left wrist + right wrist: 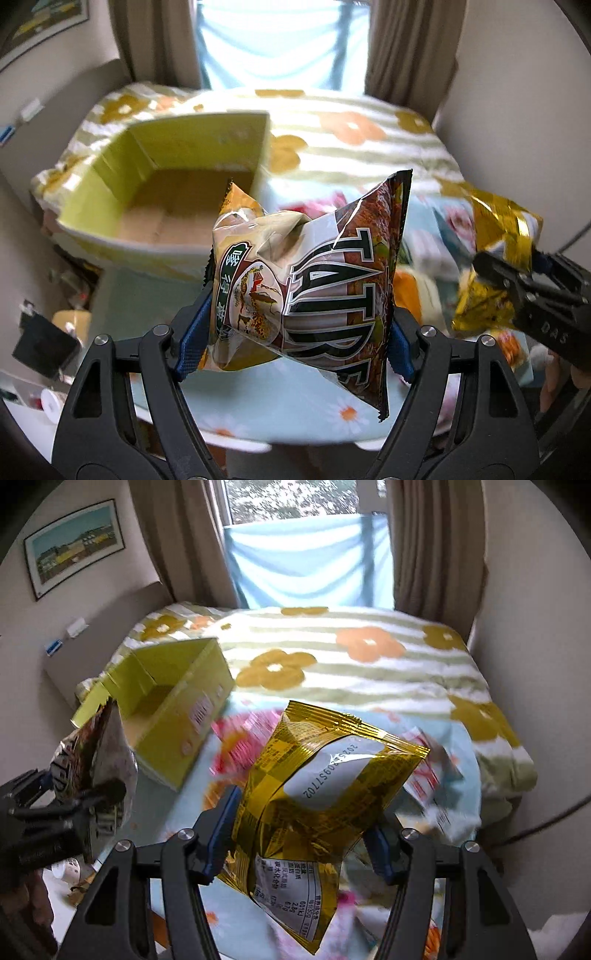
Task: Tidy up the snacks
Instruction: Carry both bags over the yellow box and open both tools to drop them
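Left claw (295,314) clamped on a brown-and-cream snack bag (306,280), its blue pads (194,332) pressing the packet's two sides — the bag stands nearly upright between them, clear of the bed below. Right claw (299,830) clamped likewise on a gold foil bag (314,797), tilted, its printed back and date code facing the camera. Each claw shows at the edge of the other's view with its packet aloft: the gold bag at the far right of the left view, the brown one at the far left of the right view.

Beyond them, an open yellow-green box (177,173) sits on the bed (369,686), on a flowered, striped blanket, ahead and to the left of both claws. Its cardboard floor looks bare from here. More packets (428,782) — pink and white, blurred — lie scattered on the pale blue cover nearer the claws.

The step in hand appears to be the carry: two snacks picked up, neither yet boxed. The next move likely calls for swinging both bags over the box's open top, the left one being nearer, lowering each past the rim and only then releasing. With both claws converging on one opening, they would need to go in side by side or in turn, lest the packets collide or catch the box wall.
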